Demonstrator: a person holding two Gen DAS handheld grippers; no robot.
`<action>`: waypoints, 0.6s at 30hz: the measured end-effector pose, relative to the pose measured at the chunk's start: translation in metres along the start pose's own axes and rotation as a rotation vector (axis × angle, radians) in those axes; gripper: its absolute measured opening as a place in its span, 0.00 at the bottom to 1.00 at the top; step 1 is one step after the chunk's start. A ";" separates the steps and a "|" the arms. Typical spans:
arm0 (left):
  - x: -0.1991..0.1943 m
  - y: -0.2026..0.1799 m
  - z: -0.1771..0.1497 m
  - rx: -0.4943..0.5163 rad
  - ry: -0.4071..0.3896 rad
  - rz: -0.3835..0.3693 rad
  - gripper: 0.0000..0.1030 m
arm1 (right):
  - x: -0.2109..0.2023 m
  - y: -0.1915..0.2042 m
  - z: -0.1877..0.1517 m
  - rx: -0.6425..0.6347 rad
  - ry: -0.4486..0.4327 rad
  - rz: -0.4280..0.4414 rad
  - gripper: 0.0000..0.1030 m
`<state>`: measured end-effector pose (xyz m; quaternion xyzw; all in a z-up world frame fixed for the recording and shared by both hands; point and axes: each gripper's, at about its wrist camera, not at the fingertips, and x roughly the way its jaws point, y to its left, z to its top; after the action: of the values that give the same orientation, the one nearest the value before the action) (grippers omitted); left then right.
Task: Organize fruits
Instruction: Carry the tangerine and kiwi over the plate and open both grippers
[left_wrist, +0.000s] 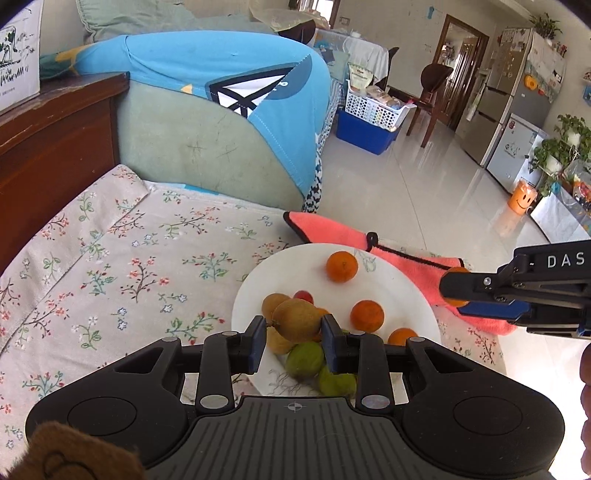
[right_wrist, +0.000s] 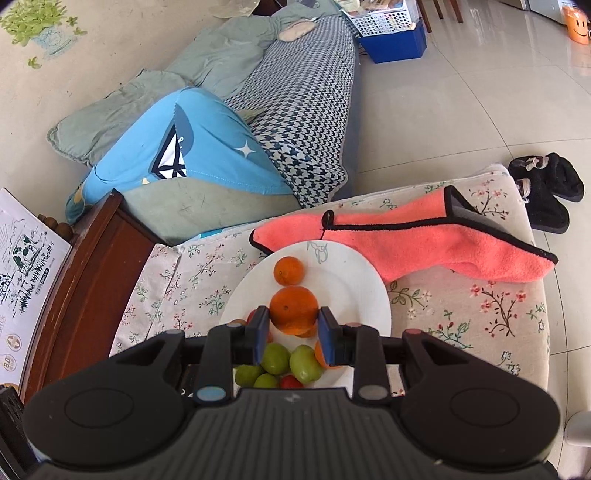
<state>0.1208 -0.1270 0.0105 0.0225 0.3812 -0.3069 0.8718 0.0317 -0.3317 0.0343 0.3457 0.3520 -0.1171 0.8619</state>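
Observation:
A white plate on the floral tablecloth carries oranges, green fruits, a small red fruit and a brown kiwi. My left gripper is shut on a second kiwi, held just above the pile. My right gripper is shut on an orange over the plate. In the left wrist view, the right gripper comes in from the right edge with its orange. Another orange and green fruits lie on the plate below.
A pink towel with black trim lies behind the plate, partly under its rim. A green sofa with a blue cloth stands past the table, and a dark wooden cabinet stands to the left. Black slippers sit on the tiled floor.

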 end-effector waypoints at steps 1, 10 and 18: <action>0.004 -0.003 0.002 0.002 -0.004 0.001 0.29 | 0.002 0.000 0.000 0.000 0.000 -0.003 0.28; 0.033 -0.021 0.011 0.035 -0.026 -0.022 0.29 | 0.022 -0.006 0.008 0.019 0.003 -0.022 0.28; 0.053 -0.033 0.010 0.073 -0.010 -0.021 0.29 | 0.040 -0.016 0.012 0.072 0.023 -0.042 0.28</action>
<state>0.1367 -0.1837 -0.0117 0.0486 0.3657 -0.3298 0.8690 0.0598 -0.3503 0.0046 0.3701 0.3645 -0.1440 0.8423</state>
